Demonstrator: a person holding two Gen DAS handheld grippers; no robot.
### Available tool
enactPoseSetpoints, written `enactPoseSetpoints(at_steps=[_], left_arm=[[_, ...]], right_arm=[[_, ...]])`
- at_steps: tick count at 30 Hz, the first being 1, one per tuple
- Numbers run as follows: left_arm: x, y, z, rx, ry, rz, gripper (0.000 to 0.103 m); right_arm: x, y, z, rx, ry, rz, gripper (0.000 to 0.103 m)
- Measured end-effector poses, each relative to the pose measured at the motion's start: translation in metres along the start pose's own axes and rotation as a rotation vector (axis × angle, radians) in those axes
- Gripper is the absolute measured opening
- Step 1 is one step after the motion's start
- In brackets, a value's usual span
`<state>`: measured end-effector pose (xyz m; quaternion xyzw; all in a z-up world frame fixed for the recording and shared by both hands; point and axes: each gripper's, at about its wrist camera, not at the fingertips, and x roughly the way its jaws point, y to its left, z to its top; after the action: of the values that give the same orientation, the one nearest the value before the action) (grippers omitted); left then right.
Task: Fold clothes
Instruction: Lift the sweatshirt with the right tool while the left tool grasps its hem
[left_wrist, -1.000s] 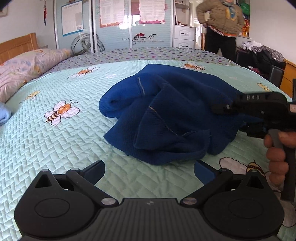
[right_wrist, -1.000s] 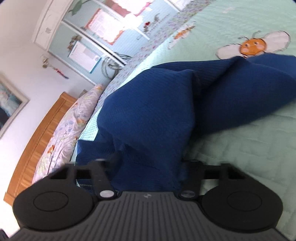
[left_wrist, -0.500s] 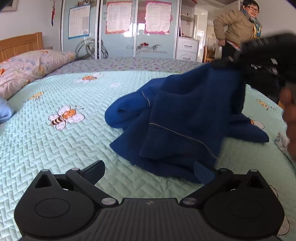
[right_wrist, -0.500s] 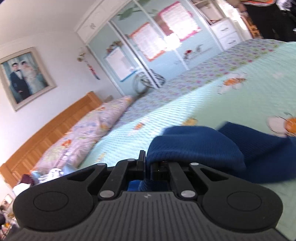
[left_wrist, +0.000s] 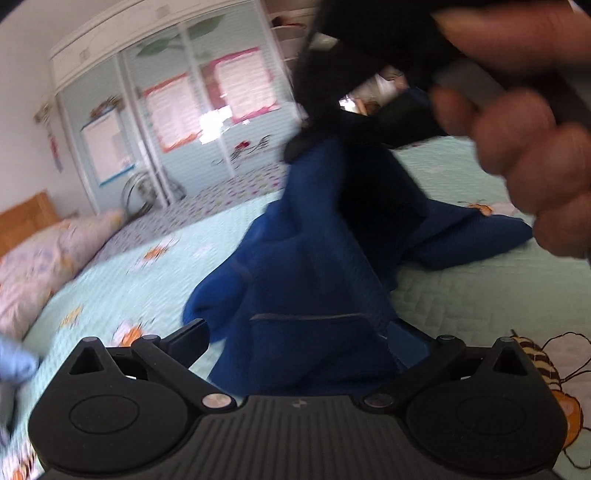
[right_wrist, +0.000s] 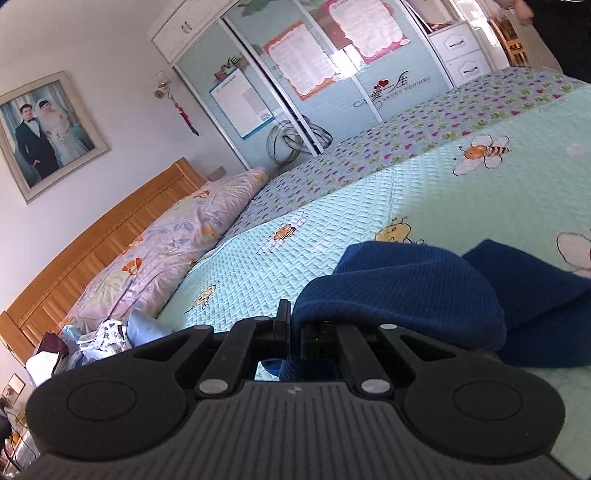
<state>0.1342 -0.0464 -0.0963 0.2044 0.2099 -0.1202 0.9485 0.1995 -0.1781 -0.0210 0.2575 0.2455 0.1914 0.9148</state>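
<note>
Navy knit sweater — bunched, lifted into a peak by right tool clamped on its fabric, left tool spread apart.

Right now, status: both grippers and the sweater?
Right gripper shut on blue sweater, part lifted off the bed. Left gripper open, cloth between its fingers, not clamped. Nothing in the way.

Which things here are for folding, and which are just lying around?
For the job:
blue sweater
right gripper, shut on it
left gripper, open

Lying about:
floral pillow
clothes heap
framed photo
</note>
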Motion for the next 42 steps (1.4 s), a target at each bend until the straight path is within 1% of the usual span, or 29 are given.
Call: enactPoseSetpoints(at_steps=[3,7,12,16,19,21,23,28,31,33,34,35,36,38,40,41,42], left_arm=[[0.010,-0.015,0.008,0.048,-0.011,0.009,0.102],[0.016,-0.024,0.013,0.043,-0.038,-0.035,0.102],[0.021,-0.028,0.008,0.079,-0.045,-0.041,0.102],[0.027,-0.032,0.001,0.130,-0.061,-0.046,0.102],[0.029,-0.036,-0.001,0.142,-0.068,-0.039,0.102],[0.033,-0.036,-0.004,0.130,-0.049,-0.028,0.102],[0.039,-0.034,-0.008,0.105,-0.024,-0.039,0.102],[0.057,-0.030,-0.008,0.079,0.006,0.009,0.102],[0.068,-0.027,-0.008,0.053,0.021,0.031,0.102],[0.074,-0.023,-0.008,0.037,0.030,0.048,0.097],[0.077,-0.021,-0.008,0.029,0.036,0.056,0.090],[0.080,-0.019,-0.008,0.020,0.041,0.064,0.079],[0.081,-0.014,-0.007,0.001,0.046,0.059,0.072],[0.082,0.004,0.004,-0.046,0.055,0.058,0.037],[0.086,0.013,0.006,-0.062,0.053,0.082,0.024],[0.087,0.016,0.006,-0.063,0.052,0.090,0.022],[0.088,0.019,0.006,-0.066,0.053,0.094,0.022]], right_arm=[[-0.002,0.005,0.004,-0.004,0.000,0.015,0.006],[-0.006,0.006,0.003,-0.007,-0.007,0.001,0.006],[-0.013,-0.003,0.002,0.025,-0.032,-0.014,0.006],[-0.019,0.002,-0.001,-0.040,-0.047,-0.023,0.006],[-0.020,0.005,-0.003,-0.091,-0.045,-0.021,0.006],[-0.022,0.006,-0.003,-0.127,-0.047,-0.023,0.006],[-0.024,0.004,-0.002,-0.159,-0.051,-0.029,0.006],[-0.025,-0.012,0.002,-0.109,-0.041,-0.009,0.006],[-0.024,-0.013,0.002,-0.087,-0.036,0.007,0.006],[-0.024,-0.012,0.001,-0.078,-0.036,0.016,0.006],[-0.023,-0.011,0.001,-0.070,-0.037,0.018,0.006],[-0.023,-0.010,0.000,-0.062,-0.037,0.019,0.006],[-0.022,-0.010,0.000,-0.054,-0.037,0.022,0.006],[-0.022,-0.009,-0.002,-0.043,-0.036,0.024,0.006],[-0.022,-0.009,-0.006,-0.035,-0.034,0.024,0.006],[-0.022,-0.009,-0.008,-0.033,-0.032,0.023,0.006],[-0.021,-0.009,-0.010,-0.031,-0.027,0.022,0.006]])
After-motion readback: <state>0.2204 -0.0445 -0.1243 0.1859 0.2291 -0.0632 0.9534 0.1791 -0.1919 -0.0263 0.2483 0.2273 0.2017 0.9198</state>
